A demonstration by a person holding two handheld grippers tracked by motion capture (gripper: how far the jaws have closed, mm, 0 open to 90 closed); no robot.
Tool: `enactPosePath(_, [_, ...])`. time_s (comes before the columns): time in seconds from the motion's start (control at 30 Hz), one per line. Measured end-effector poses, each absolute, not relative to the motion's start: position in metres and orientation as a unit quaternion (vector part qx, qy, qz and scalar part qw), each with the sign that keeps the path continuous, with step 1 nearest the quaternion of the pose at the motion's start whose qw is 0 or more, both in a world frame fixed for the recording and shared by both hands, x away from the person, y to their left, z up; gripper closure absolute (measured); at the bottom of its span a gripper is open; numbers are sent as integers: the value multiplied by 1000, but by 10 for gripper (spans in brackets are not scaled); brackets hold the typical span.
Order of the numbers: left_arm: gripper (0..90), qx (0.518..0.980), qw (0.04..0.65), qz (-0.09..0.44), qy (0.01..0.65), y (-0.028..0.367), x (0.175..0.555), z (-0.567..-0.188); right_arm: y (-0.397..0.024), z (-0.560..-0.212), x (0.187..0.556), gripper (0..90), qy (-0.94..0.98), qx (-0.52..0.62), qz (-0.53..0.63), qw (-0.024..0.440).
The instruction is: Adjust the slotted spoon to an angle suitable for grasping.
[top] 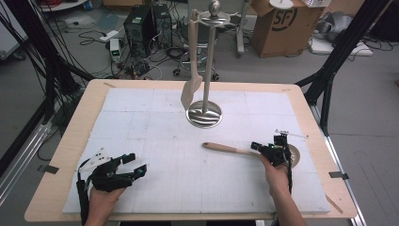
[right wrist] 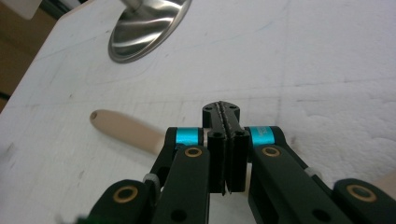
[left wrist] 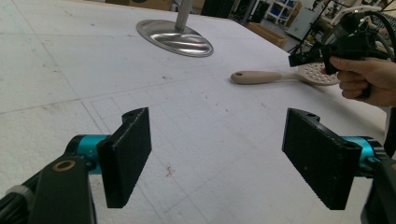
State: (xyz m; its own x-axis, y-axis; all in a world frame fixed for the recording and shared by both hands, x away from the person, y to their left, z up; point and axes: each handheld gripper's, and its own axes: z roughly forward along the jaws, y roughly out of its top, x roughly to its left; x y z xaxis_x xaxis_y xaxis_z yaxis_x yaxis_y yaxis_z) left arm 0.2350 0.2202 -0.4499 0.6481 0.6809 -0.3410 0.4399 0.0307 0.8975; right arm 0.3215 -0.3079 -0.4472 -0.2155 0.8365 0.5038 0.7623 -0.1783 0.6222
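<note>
A beige slotted spoon lies on the white foam mat (top: 155,188), its handle (top: 226,148) pointing left and its perforated head (left wrist: 322,73) beside the person's right hand. My right gripper (top: 256,146) hovers just over the handle (right wrist: 123,128) near the head; its pads meet flat with nothing showing between them. At the mat's near left my left gripper (top: 136,165) rests open, and its pads (left wrist: 128,156) stand wide apart over bare foam. A beige spatula (top: 190,89) hangs from the steel utensil stand (top: 203,114) at the mat's far middle.
The stand's round steel base (left wrist: 175,38) sits behind the spoon; its pole rises to a hook ring at the top. The wooden table edge (top: 70,141) frames the mat. Cables, computer boxes and a cardboard box (top: 277,23) lie on the floor beyond.
</note>
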Motion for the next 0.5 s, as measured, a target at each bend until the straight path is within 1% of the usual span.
enactPosePath(0.1, [246, 688, 592, 100, 408, 220, 235, -450, -310, -450, 324, 896, 633, 637, 438, 42])
enactPosePath(0.13, [245, 688, 592, 100, 408, 220, 235, -450, -311, -451, 325, 896, 635, 638, 434, 49])
enactPosePath(0.33, [246, 689, 591, 99, 407, 220, 235, -450, -316, -459, 326, 895, 633, 653, 414, 41])
enactPosePath(0.43, [246, 689, 592, 100, 406, 219, 234, -450, -320, -461, 325, 895, 639, 655, 399, 51])
enactPosePath(0.5, [246, 689, 591, 101, 406, 219, 234, -450, -322, -462, 322, 895, 637, 658, 400, 50])
